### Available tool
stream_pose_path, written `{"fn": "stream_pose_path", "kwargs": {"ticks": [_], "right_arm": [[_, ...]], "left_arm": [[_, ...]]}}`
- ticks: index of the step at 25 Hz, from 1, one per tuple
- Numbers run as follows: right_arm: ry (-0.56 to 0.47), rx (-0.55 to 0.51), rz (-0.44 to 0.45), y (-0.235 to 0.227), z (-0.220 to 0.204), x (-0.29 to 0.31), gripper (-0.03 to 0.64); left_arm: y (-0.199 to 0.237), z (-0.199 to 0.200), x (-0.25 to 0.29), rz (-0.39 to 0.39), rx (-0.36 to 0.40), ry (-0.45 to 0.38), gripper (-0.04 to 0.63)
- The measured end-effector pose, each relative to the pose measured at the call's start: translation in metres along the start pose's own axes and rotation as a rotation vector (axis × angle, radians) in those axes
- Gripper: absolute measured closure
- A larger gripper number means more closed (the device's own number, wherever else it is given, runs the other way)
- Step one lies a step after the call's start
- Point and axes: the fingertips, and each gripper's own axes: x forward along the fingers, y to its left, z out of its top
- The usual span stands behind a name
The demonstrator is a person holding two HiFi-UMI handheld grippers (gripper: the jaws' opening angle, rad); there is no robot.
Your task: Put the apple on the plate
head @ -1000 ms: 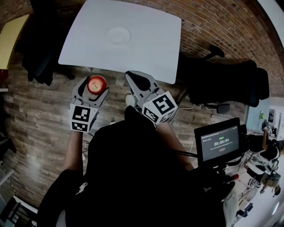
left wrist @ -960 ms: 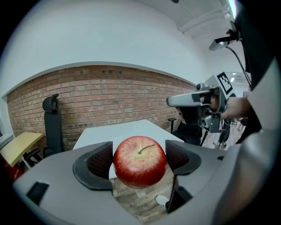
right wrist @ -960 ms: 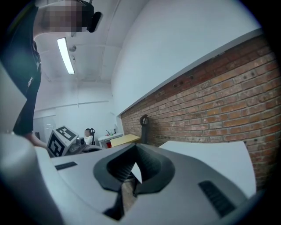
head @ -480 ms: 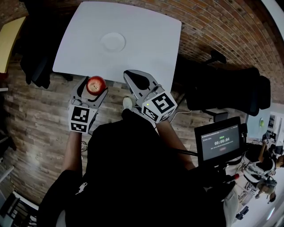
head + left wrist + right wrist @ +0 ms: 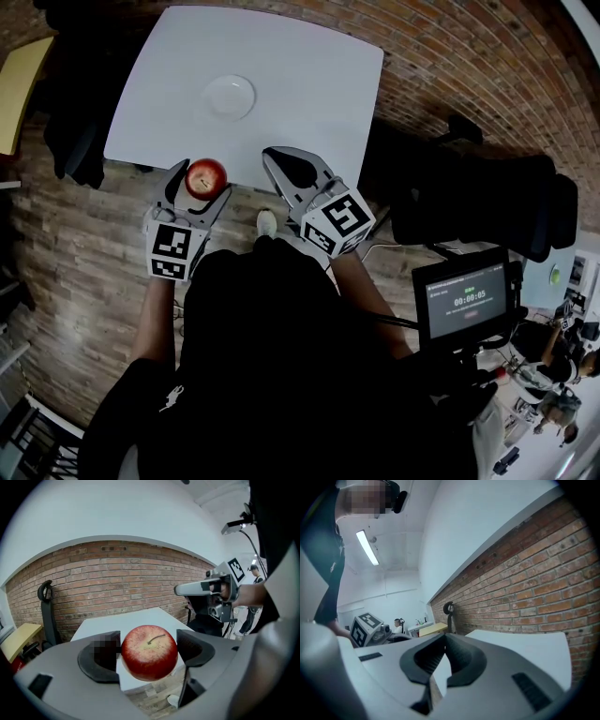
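Observation:
A red apple (image 5: 205, 176) with its stem up sits between the jaws of my left gripper (image 5: 203, 175), which is shut on it; in the left gripper view the apple (image 5: 149, 652) fills the gap between the dark pads. The apple hangs just off the near edge of the white table (image 5: 309, 84). A small white plate (image 5: 230, 96) lies near the table's middle, beyond the apple. My right gripper (image 5: 283, 157) is beside the left one at the table's near edge, shut with nothing in it; its pads (image 5: 461, 660) meet at the tips.
Black office chairs (image 5: 473, 192) stand right of the table, and a dark chair (image 5: 80, 122) at its left. A yellow tabletop (image 5: 21, 80) is at the far left. A small screen (image 5: 464, 300) is at my right side. Brick wall lies behind the table.
Both grippers have come forward to the table's near edge, the apple still in the left one. The plate now appears closer.

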Motion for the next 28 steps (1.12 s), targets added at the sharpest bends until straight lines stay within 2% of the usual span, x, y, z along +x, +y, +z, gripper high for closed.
{"fn": "stream_pose_path", "kwargs": {"ticks": [4,6,28], "right_arm": [[0.002,0.023,0.011,-0.043,-0.002,0.001,0.613],[0.002,0.027,0.015,-0.051,-0.002,0.003,0.613],[0.014,-0.004,0.045,-0.044,0.003,0.008,0.613]], "left_arm": [[-0.004,0.007,0.037,0.006,-0.003,0.032,0.216],[-0.004,0.008,0.041,0.012,-0.005,0.039,0.216],[0.002,0.009,0.031,0.048,-0.014,0.016,0.216]]}}
